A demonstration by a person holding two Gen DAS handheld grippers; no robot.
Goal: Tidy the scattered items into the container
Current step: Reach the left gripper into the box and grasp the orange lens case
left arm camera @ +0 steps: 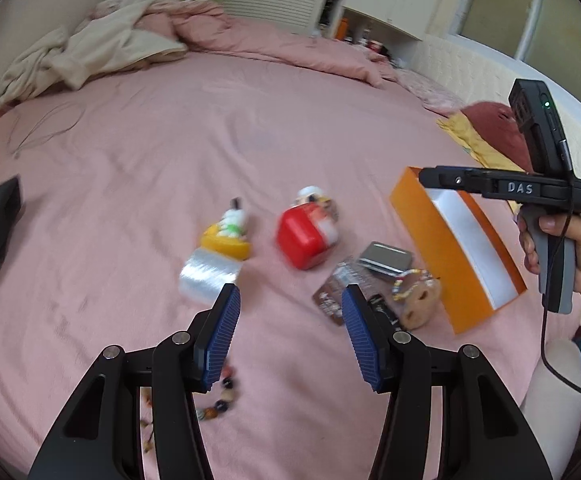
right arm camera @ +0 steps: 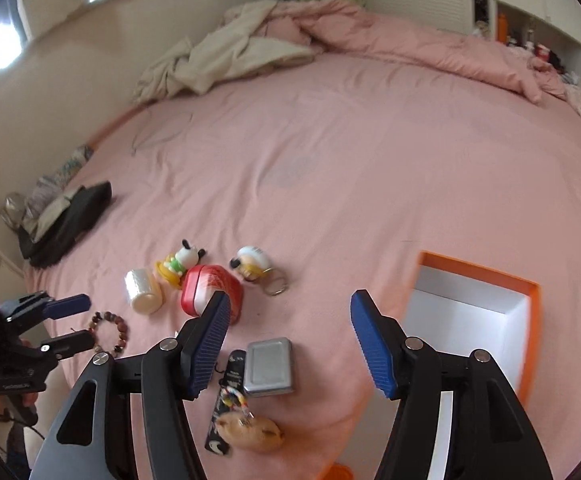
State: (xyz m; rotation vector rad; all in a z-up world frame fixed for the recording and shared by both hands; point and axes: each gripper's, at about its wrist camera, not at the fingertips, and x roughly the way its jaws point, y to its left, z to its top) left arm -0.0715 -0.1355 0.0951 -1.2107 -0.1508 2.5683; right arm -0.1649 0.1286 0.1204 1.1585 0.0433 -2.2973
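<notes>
Pink bed sheet (right arm camera: 330,152) w/ items scattered near the front edge; orange box (right arm camera: 532,300) (white inside, nothing visible in it) sits open at the right of the right wrist view.

Right gripper (right arm camera: 286,344) hovers above the sheet, jaws apart, nothing btwn the pads; below the gap lies a grey tin (right arm camera: 268,366), flat on the sheet; just beside it a black tag (right arm camera: 226,400) and a tan plush keychain (right arm camera: 250,432) w/ a beaded loop.

Further back: red case (right arm camera: 202,288), a yellow-base dog figure (right arm camera: 178,264), a clear tape roll (right arm camera: 143,292) on its side, a round duck keychain (right arm camera: 252,262) w/ metal ring; all close together, well apart from the box.

Left gripper (left arm camera: 290,328) also off the sheet, jaws about half open, empty; bead bracelet (right arm camera: 108,332) lies under it, not gripped (partly hidden behind the left finger in its own view).

In the left wrist view the right hand (left arm camera: 562,244) holds its gripper's handle over the box's far end; picture is blurred.
</notes>
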